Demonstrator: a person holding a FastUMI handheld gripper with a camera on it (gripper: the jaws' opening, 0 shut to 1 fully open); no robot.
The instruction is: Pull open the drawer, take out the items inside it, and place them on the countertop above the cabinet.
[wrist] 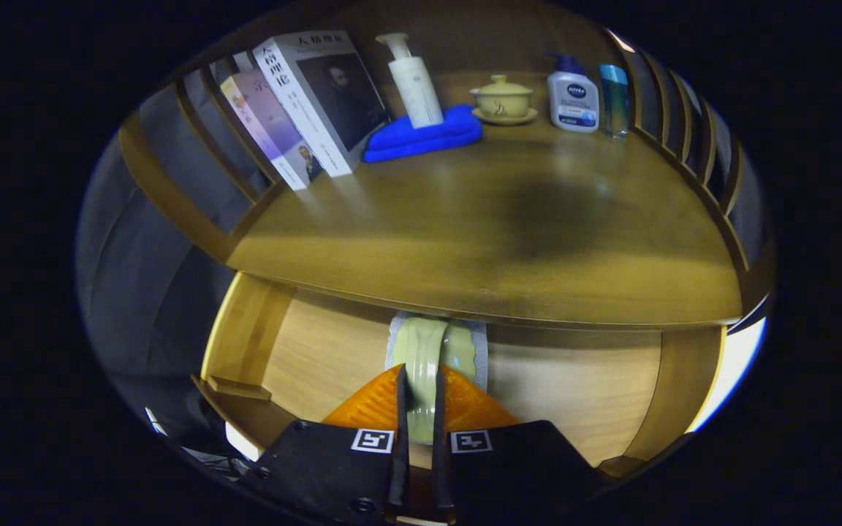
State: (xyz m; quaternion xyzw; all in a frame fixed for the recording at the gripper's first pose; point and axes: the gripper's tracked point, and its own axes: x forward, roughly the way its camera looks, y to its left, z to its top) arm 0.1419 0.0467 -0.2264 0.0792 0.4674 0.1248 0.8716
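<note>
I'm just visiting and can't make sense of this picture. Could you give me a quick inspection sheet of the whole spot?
Surface: wooden countertop, bare in the middle.
Job's things: drawer front below the countertop; pale green handle at its centre.
Clutter: books, pump bottle on a blue cloth, lidded cup, lotion bottle, blue bottle, all along the back.
Tongs: tongs closed on the handle.
Cables: nothing seen.
Surroundings: slatted wooden rails at the sides.

Glossy wooden countertop (509,219), matt drawer (319,351)
</note>
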